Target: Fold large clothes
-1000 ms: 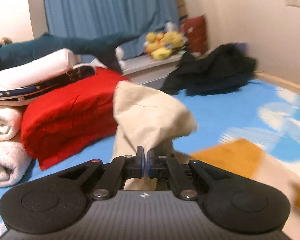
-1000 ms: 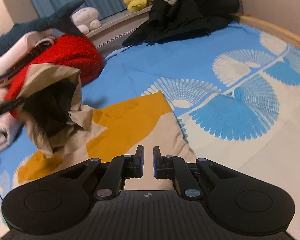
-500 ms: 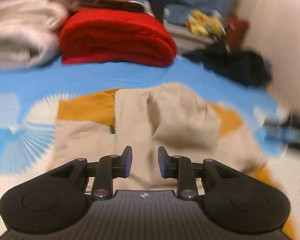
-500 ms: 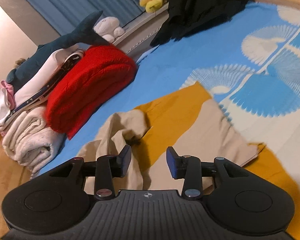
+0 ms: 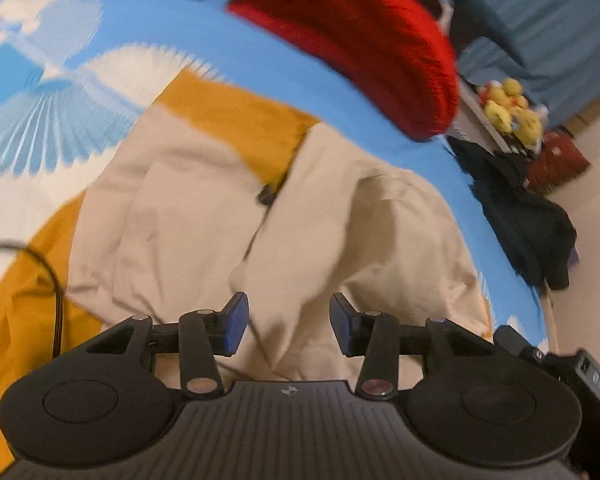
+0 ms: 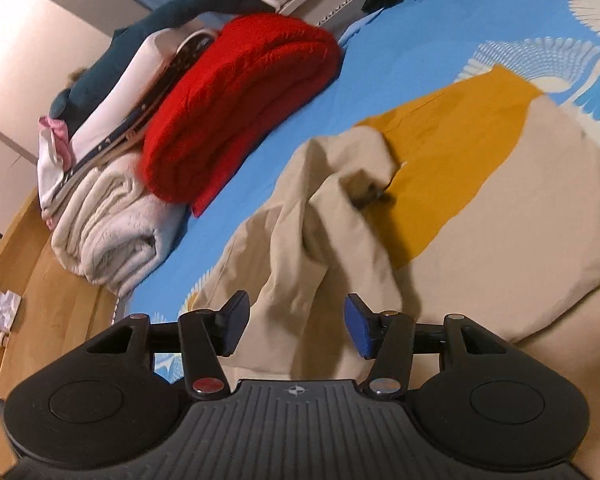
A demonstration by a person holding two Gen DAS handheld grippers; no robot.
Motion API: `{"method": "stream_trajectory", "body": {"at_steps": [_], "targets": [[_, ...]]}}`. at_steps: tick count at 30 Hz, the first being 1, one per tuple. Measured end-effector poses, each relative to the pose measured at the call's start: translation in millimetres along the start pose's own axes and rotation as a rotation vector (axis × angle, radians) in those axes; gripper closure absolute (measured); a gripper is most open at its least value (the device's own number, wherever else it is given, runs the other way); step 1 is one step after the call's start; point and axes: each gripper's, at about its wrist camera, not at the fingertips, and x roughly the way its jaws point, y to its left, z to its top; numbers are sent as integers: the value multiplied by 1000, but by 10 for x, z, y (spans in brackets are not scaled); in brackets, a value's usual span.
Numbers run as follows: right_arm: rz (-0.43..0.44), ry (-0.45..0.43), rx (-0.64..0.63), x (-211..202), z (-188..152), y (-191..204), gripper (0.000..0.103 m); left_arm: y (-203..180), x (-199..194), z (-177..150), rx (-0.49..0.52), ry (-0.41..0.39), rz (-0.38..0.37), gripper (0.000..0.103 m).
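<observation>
Left wrist view: the left gripper (image 5: 288, 322) has just been opening; its jaws stand apart, holding nothing. The garment (image 5: 340, 232) lies on the bed (image 5: 204, 28) directly ahead of it.

Right wrist view: the right gripper (image 6: 296, 324) has likewise just been opening and grips nothing. A rumpled fold of the garment (image 6: 324, 220) lies ahead, between the fingers; a red blanket (image 6: 236, 96) lies beyond, to the left.

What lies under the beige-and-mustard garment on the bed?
The blue patterned sheet shows around the garment on the sides in view. The part beneath stays covered, so anything else there cannot be seen.
</observation>
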Motion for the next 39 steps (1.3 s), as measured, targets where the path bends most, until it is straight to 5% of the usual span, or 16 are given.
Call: {"method": "stream_trajectory", "body": {"at_steps": [5, 6, 7, 12, 14, 16, 19, 21, 23, 27, 30, 32, 36, 39], "targets": [[30, 17, -21, 122, -62, 64, 55, -131, -152, 41, 78, -96, -43, 54], [38, 13, -26, 126, -69, 72, 91, -182, -194, 38, 107, -125, -67, 54], [57, 3, -32, 112, -77, 77, 103, -238, -248, 28, 136, -159, -97, 54], [192, -194, -109, -294, -100, 296, 103, -421, -421, -76, 233, -262, -239, 54], [150, -187, -63, -311, -143, 223, 103, -466, -380, -133, 255, -243, -263, 54], [-5, -140, 5, -229, -235, 54, 103, -458, -227, -187, 248, -164, -283, 54], [-302, 34, 80, 46, -356, -266, 103, -435, 192, -356, 283, 28, -117, 54], [-343, 104, 155, 162, -422, -475, 103, -373, 462, -517, 372, 123, 73, 59], [-340, 111, 151, 187, -405, -474, 102, -286, 554, -557, 386, 135, 175, 65], [-334, 136, 93, 189, -355, -388, 99, -374, 354, -453, 379, 48, 181, 65], [-382, 69, 76, 65, -295, -318, 82, -431, 176, -426, 373, -46, 112, 65], [-364, -24, 15, -74, -270, -182, 82, -450, 123, -440, 364, -73, 63, 65], [-127, -160, -189, -237, -272, 217, 79, -471, 100, -451, 341, -95, 42, 65], [52, -56, -194, -95, -371, 263, 76, -477, 113, -356, 334, -103, 21, 65]]}}
